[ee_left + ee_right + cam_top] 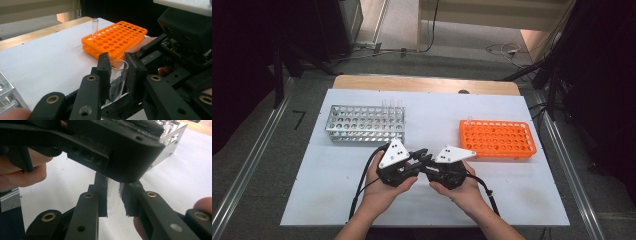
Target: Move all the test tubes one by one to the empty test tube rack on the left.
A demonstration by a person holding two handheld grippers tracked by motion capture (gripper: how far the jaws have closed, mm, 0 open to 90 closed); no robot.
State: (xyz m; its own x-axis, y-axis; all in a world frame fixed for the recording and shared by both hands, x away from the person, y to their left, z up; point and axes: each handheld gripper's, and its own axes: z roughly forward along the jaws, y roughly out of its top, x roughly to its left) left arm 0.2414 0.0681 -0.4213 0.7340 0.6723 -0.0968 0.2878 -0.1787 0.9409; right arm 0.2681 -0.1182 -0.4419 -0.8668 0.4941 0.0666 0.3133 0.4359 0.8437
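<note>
Clear glass test tube (117,77), open rim, claw-clamped

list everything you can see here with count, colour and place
metal tube rack: one, silver, far left of the sheet, clear tubes standing at its far right corner
orange tube rack: one, orange, far right of the sheet, one clear tube upright at a corner
glass test tube: one, clear, clamped between the jaws of both grippers
white sheet: one, white, covering the table
wooden table: one, light wood, its far edge showing
left gripper: one, black, near centre, shut on the tube
right gripper: one, black, facing it, also shut on the tube
hands: two, at the near edge
</note>
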